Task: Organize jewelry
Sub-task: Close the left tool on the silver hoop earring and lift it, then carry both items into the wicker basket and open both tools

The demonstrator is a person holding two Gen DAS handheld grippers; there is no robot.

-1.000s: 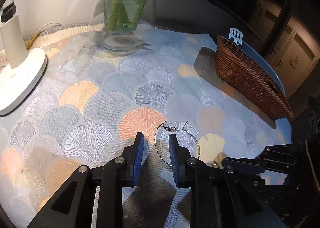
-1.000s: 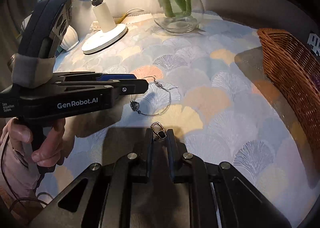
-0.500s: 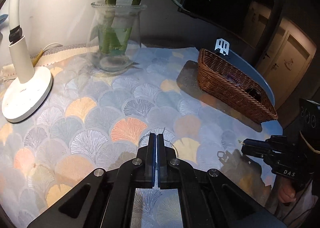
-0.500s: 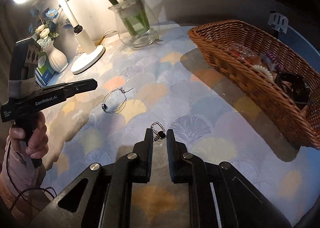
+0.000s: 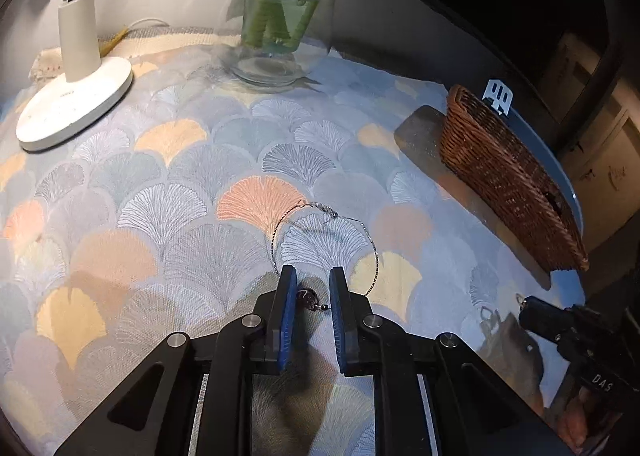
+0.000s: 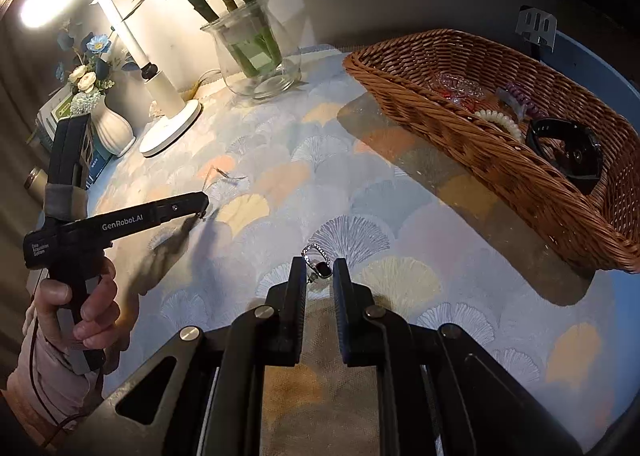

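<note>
A thin silver hoop earring (image 5: 328, 232) lies on the fan-patterned cloth, its dark bead (image 5: 307, 297) between the blue pads of my left gripper (image 5: 313, 276). The jaws are opening and the pads stand clear of the bead. The right wrist view shows that gripper (image 6: 202, 209) at the left, low over the hoop (image 6: 224, 178). My right gripper (image 6: 318, 268) is shut on a small earring (image 6: 318, 259) with a dark stone and a sparkly loop, left of the wicker basket (image 6: 460, 136). The basket holds bracelets and a black watch (image 6: 568, 152).
A white desk lamp (image 5: 76, 108) and a glass vase (image 5: 276, 24) of green stems stand at the back. A white flower vase (image 6: 114, 128) is at the far left. The basket (image 5: 508, 184) sits by the round table's blue right edge (image 6: 592, 56).
My left gripper, shut half a second ago, now has its pads parted around the hoop's bead and sits closer to the cloth. My right gripper carried the small earring right, toward the basket.
</note>
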